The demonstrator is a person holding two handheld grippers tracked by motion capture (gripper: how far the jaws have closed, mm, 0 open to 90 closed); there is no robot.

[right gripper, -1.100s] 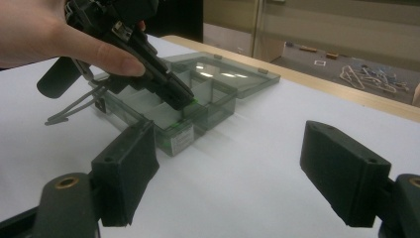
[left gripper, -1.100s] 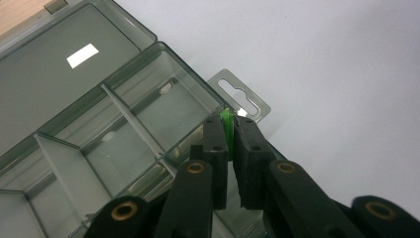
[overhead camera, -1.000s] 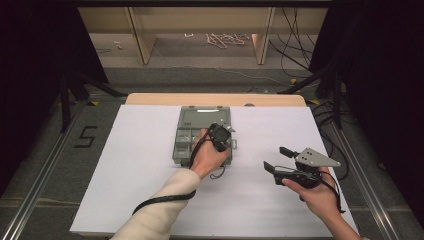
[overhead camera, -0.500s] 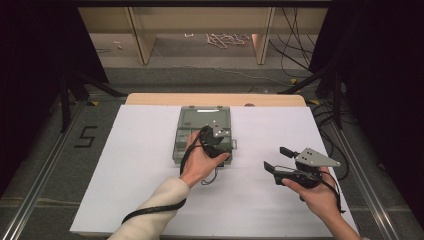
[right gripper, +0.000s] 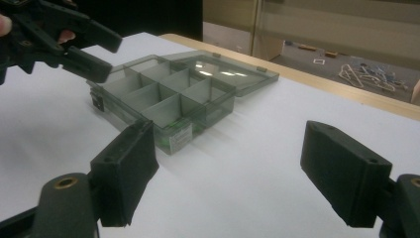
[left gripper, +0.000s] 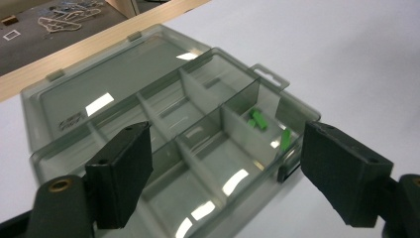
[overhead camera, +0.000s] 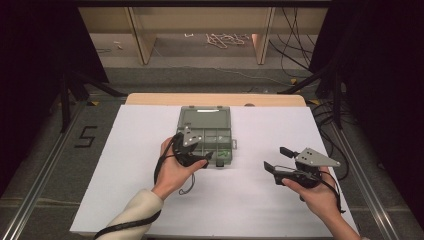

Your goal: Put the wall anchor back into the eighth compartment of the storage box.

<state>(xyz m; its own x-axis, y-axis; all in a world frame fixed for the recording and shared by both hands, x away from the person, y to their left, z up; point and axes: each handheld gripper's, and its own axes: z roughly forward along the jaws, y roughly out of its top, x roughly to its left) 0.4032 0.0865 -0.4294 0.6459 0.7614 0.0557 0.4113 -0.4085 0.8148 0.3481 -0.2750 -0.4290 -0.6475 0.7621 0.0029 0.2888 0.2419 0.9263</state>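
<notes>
A smoky grey compartment box (overhead camera: 205,131) lies on the white table with its lid (overhead camera: 204,118) flat open behind it. Two small green pieces (left gripper: 257,120) lie in its near right compartment, seen as a green speck (overhead camera: 225,151) from above. My left gripper (overhead camera: 206,159) hovers at the box's near edge. Its jaws have just been opening and now stand wide (left gripper: 223,173), with nothing pressed between the pads. My right gripper (overhead camera: 276,158) is held open (right gripper: 225,173) to the right of the box, pointing at it, nothing in it.
White paper (overhead camera: 135,150) covers the table, with a wooden edge (overhead camera: 215,99) at the back. Beyond it are the floor, loose cables (overhead camera: 225,40) and dark stands. The left gripper (right gripper: 94,54) appears at the top left of the right gripper view.
The left hand has pulled back from over the box toward its near left edge, and its jaws have spread. The right hand has kept still.
</notes>
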